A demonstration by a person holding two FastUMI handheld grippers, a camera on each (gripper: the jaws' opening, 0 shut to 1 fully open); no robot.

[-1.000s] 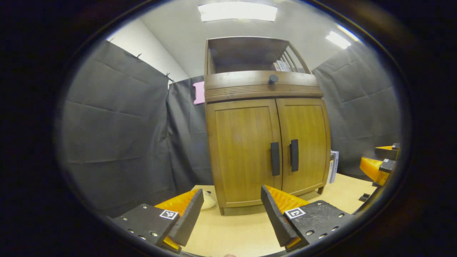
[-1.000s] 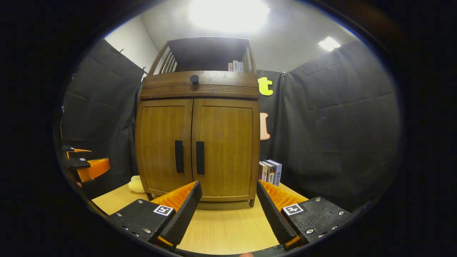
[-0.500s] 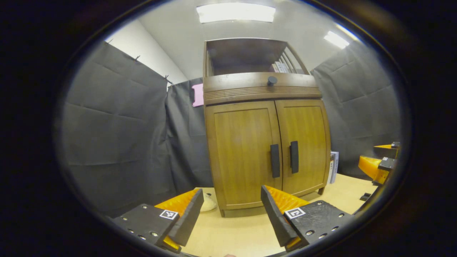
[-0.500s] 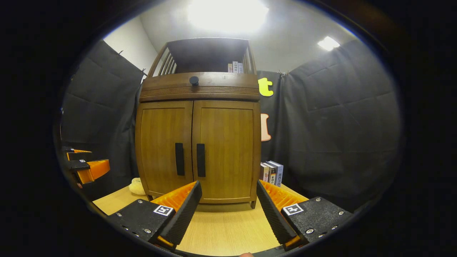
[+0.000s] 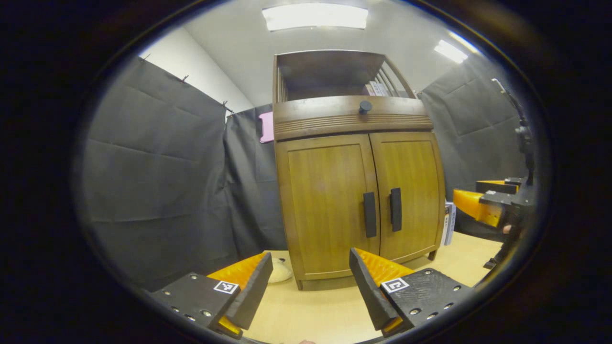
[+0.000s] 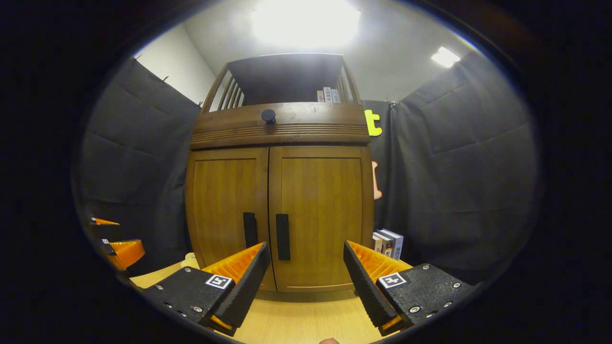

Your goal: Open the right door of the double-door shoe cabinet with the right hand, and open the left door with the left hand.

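The double-door shoe cabinet (image 6: 279,191) stands on the light wooden counter (image 6: 306,320) against the black cloth wall, both doors closed and flush. Each door carries a dark vertical bar handle next to the centre seam: the right door's handle (image 6: 282,237) and the left door's handle (image 6: 250,229), just beside each other with the seam between.

The right claw (image 6: 303,274) is spread wide and holds nothing; in the right gripper view it points at the lower part of the right door (image 6: 321,217), near it but not touching. The left claw (image 5: 311,282) is likewise spread and empty, farther back from the left door (image 5: 327,205).

The doors look like rigid wooden panels on side hinges, so they should swing stiffly in an arc rather than flex. The wood face looks smooth and offers no purchase; the bar handles are the place to take hold, pinched across their narrow width. Because the two handles sit so close, a spread finger could catch the neighbouring one. The cabinet looks heavy enough to stay put, though a sharp tug might shift it on the counter. Books (image 6: 388,242) stand beside its right flank, possibly within the right door's swing.
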